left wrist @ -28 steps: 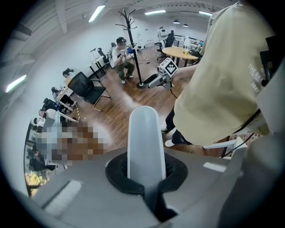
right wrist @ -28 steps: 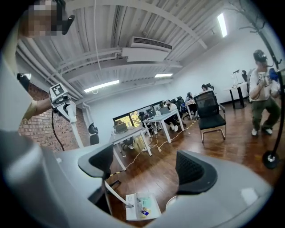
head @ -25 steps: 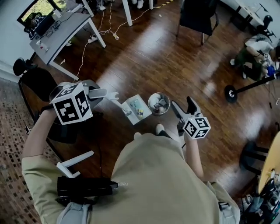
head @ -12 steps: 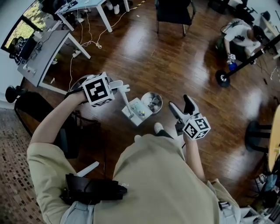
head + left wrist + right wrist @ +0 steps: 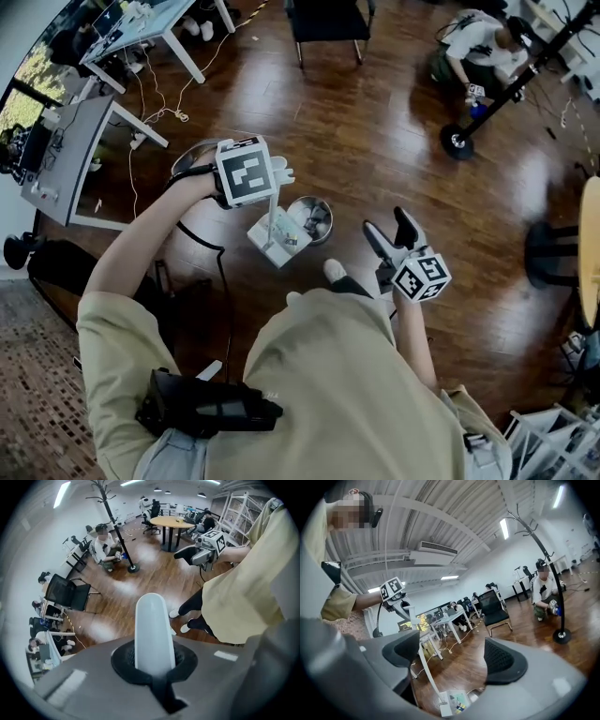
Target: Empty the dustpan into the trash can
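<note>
The left gripper [image 5: 277, 174] was shut tight on the long white plastic handle [image 5: 272, 214] of the dustpan. In the left gripper view the rounded top of this handle was seen sticking up between the two black pads, which were pressed on it from both sides. The gripper was pointed steeply down.

The square white plastic dustpan [image 5: 264, 234] was hung at the bottom of the handle, at 6 o'clock from the left gripper in the head view. A few small yellow and blue bits [image 5: 287, 238] were seen lying in it. Whether it touched the dark wooden floor [image 5: 375, 131] could not be told.

The small round silver metal trash can [image 5: 298, 208] was set on the floor just beside the dustpan, at 2 o'clock from it. Some pale scraps [image 5: 319, 221] were seen inside.

The right gripper [image 5: 387, 225] was held at 3 o'clock from the trash can, well apart from it. Its jaws were about half open, and nothing was held between them.
</note>
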A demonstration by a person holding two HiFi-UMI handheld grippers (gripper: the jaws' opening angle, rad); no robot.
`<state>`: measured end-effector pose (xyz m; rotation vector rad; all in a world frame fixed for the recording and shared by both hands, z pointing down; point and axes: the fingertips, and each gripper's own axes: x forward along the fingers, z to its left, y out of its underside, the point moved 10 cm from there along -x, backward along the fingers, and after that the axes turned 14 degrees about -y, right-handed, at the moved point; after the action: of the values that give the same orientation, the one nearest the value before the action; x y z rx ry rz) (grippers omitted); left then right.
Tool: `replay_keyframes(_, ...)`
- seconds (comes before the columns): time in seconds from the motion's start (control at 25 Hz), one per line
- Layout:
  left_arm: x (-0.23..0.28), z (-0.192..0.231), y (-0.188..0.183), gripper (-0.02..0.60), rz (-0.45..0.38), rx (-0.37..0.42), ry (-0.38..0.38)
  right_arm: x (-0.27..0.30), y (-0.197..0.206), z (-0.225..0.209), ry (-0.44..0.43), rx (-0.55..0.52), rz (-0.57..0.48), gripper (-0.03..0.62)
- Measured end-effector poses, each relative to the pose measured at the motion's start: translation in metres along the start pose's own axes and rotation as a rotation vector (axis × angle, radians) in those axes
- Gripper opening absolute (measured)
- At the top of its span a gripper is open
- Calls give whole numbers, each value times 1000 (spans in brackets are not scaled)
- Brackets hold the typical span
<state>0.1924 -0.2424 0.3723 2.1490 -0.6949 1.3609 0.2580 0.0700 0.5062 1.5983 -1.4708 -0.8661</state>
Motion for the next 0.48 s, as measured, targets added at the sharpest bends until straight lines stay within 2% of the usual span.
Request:
replay_keyframes(0.12,12,13,-36,0,8,38,33,-9,-1,-5,26,7,-17,422)
replay_keyframes(0.24,30,32,-58,0,75,35,105,-17,0,-8,56,15,-30,422)
replay_keyframes(0.48,81,87,-122,2,143,71,118,-49,2,-18,148,34,-61,422)
